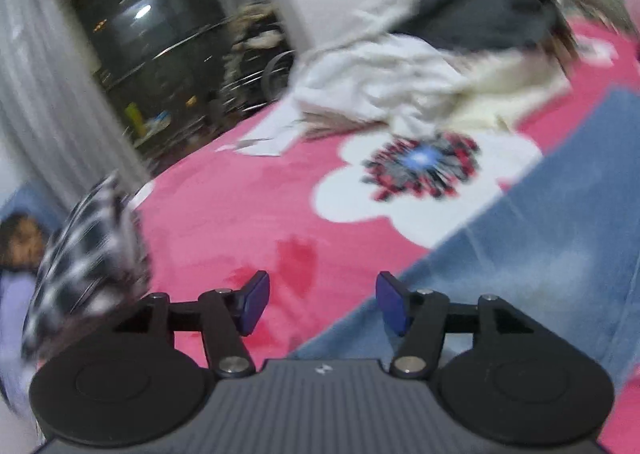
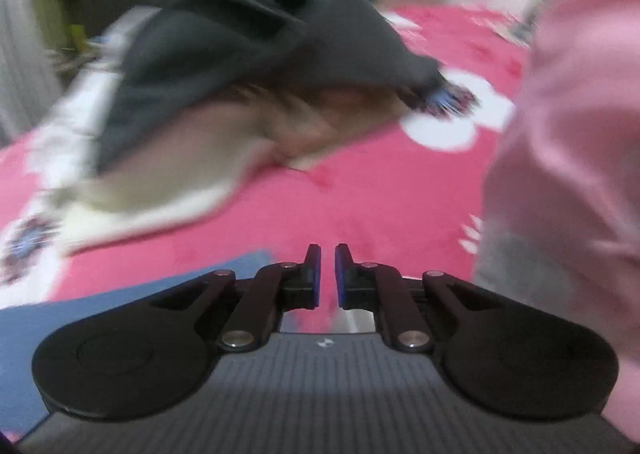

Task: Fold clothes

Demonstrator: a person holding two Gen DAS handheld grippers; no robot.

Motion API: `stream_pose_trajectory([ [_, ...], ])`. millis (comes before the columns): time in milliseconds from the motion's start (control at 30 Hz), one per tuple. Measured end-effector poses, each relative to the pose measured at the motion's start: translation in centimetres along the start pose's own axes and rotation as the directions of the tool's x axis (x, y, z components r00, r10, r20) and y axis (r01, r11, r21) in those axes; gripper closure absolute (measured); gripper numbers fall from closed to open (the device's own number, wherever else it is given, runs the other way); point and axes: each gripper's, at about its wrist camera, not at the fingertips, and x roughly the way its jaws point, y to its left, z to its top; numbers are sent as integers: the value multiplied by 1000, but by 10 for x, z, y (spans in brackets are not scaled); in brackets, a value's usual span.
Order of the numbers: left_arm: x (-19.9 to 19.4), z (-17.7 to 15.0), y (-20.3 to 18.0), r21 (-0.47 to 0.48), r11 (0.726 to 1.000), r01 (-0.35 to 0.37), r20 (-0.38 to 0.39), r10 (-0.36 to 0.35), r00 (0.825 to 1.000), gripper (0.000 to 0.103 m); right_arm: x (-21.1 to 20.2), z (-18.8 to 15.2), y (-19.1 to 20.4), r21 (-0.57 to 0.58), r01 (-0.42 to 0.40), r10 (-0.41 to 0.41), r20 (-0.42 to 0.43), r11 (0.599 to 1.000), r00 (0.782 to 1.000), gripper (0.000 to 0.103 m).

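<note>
The left gripper (image 1: 323,302) gapes empty; the right gripper (image 2: 327,274) is nearly closed, seemingly on nothing. The jeans (image 1: 540,246) could bunch if grabbed carelessly.

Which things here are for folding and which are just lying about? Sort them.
For folding: jeans, white garment, dark garment, checked garment, pink garment.
Lying about: papers, rack by the window, curtain. Bedspread is only the work surface.
</note>
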Motion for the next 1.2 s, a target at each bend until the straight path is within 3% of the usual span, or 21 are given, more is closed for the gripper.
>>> stream_pose_trajectory([
  [100, -40, -5, 40, -175, 984, -15, -27, 10, 1000, 34, -25, -8, 37, -84, -129, 126, -41, 988, 991, 95],
  [200, -82, -27, 84, -318, 946, -55, -87, 29, 996, 34, -24, -22, 69, -139, -254, 236, -139, 957, 962, 95],
  [300, -127, -58, 122, -373, 913, -165, -175, 106, 979, 34, -9, -41, 85, -178, -287, 243, -236, 941, 941, 97],
  [367, -164, -82, 148, -404, 879, -254, -231, 171, 958, 34, 9, -52, 73, -218, -220, 148, -304, 951, 941, 97],
  [467, -224, -119, 186, -434, 811, -392, -316, 271, 909, 34, 10, -49, 19, -162, -8, -43, -307, 987, 951, 97],
  [500, -243, -129, 197, -436, 786, -438, -339, 308, 889, 34, 6, -45, 1, -130, 80, -117, -305, 988, 945, 92],
  [567, -284, -146, 217, -433, 733, -525, -376, 382, 844, 34, -22, -38, -17, -85, 117, -135, -259, 990, 956, 92],
  [633, -325, -160, 237, -413, 676, -610, -408, 462, 788, 33, -58, -30, -25, -69, 113, -124, -193, 991, 973, 92],
  [700, -358, -171, 248, -405, 641, -652, -428, 498, 754, 29, -104, -22, -6, -144, 89, -99, -66, 986, 993, 92],
  [733, -370, -175, 251, -414, 631, -656, -440, 493, 751, 27, -127, -18, 3, -177, 77, -78, 5, 981, 997, 92],
  [833, -391, -198, 243, -543, 618, -568, -475, 332, 815, 26, -192, -7, 34, -191, -38, 75, 191, 981, 979, 83],
  [900, -391, -213, 222, -626, 599, -500, -477, 212, 853, 26, -222, -6, 54, -202, -176, 224, 250, 963, 942, 80],
  [933, -389, -221, 208, -658, 591, -466, -472, 157, 867, 27, -237, -8, 66, -223, -256, 311, 263, 940, 913, 79],
  [1033, -378, -244, 165, -746, 576, -335, -422, -20, 906, 27, -273, -19, 96, -259, -471, 532, 272, 843, 802, 77],
  [1100, -366, -258, 139, -791, 555, -256, -384, -125, 915, 27, -288, -27, 105, -222, -615, 654, 263, 757, 709, 71],
  [1200, -352, -271, 111, -818, 538, -203, -362, -207, 909, 30, -287, -39, 116, -52, -836, 827, 189, 547, 529, 56],
])
